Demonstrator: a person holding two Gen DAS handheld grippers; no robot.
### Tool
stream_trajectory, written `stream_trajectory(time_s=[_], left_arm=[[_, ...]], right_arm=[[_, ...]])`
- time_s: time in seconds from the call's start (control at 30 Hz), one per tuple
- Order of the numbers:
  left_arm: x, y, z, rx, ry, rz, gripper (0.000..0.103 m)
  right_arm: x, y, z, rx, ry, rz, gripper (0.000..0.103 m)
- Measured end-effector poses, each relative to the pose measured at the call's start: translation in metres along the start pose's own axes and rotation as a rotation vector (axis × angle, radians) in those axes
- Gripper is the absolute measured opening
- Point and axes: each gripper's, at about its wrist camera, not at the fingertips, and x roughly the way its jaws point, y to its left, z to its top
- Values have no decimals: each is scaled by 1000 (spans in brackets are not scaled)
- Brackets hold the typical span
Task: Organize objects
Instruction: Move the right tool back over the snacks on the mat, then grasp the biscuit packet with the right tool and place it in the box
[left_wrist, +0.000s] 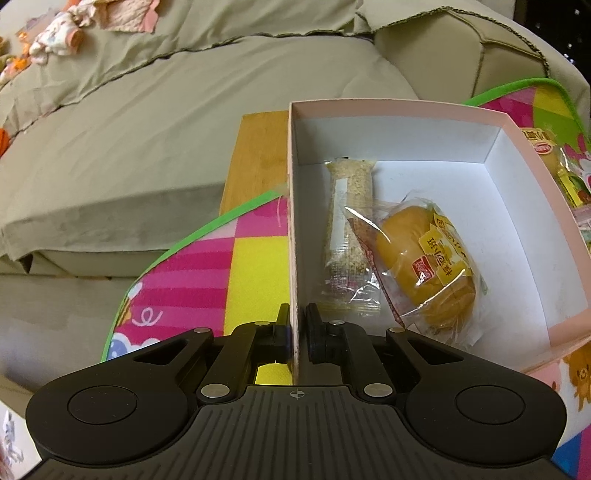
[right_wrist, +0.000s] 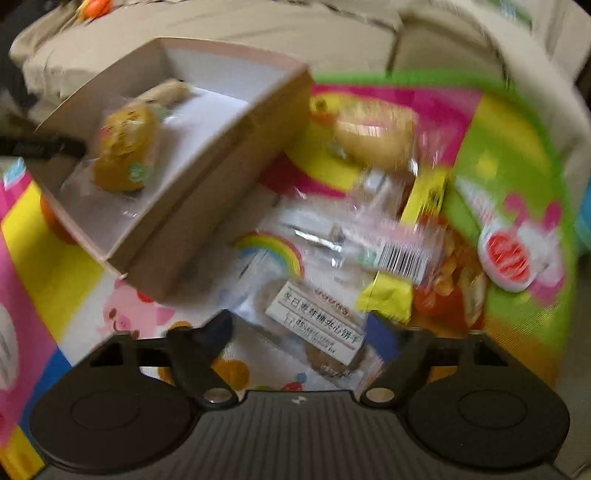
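Left tongs (left_wrist: 296, 325) are clamped on the box (left_wrist: 293, 236) wall; right tongs (right_wrist: 299, 332), apart, are held over what seems a biscuit packet (right_wrist: 317, 325).

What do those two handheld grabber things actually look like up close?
Both look alike. The left gripper and right gripper are matte black, each with a ribbed dark base, two round disc-like housings at the sides, and angled link arms joined by silver rivets. A small crosshair mark sits at the centre of the base. The right gripper's fingertips look blue. No cables, hands or sleeves show.
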Motion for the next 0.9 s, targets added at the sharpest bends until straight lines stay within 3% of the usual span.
stream_trajectory(time_s=[0.17, 0.3, 0.4, 0.53, 0.63, 0.67, 0.8, 0.9], left_arm=[[1, 2, -2, -10, -20, -17, 9], [0, 1, -4, -21, -18, -19, 9], [-2, 1, -7, -17, -19, -19, 9], [-4, 2, -9, -36, -19, -19, 9], [-5, 1, -8, -37, -19, -13, 9], [-5, 0, -8, -34, -19, -12, 9], [-5, 1, -7, -28, -10, -18, 9], [-6, 1, -5, -20, -11, -20, 9]], right_arm=[[-10, 7, -14, 195, 7, 44, 83], [-27, 43, -34, 173, 14, 92, 75], [-39, 54, -36, 102, -29, 40, 75], [-27, 36, -21, 156, -38, -45, 74], [-7, 29, -11, 170, 9, -39, 53], [-5, 34, -8, 158, 8, -50, 41], [-15, 57, -12, 134, 38, -23, 35], [-47, 71, -21, 179, 36, -19, 35]])
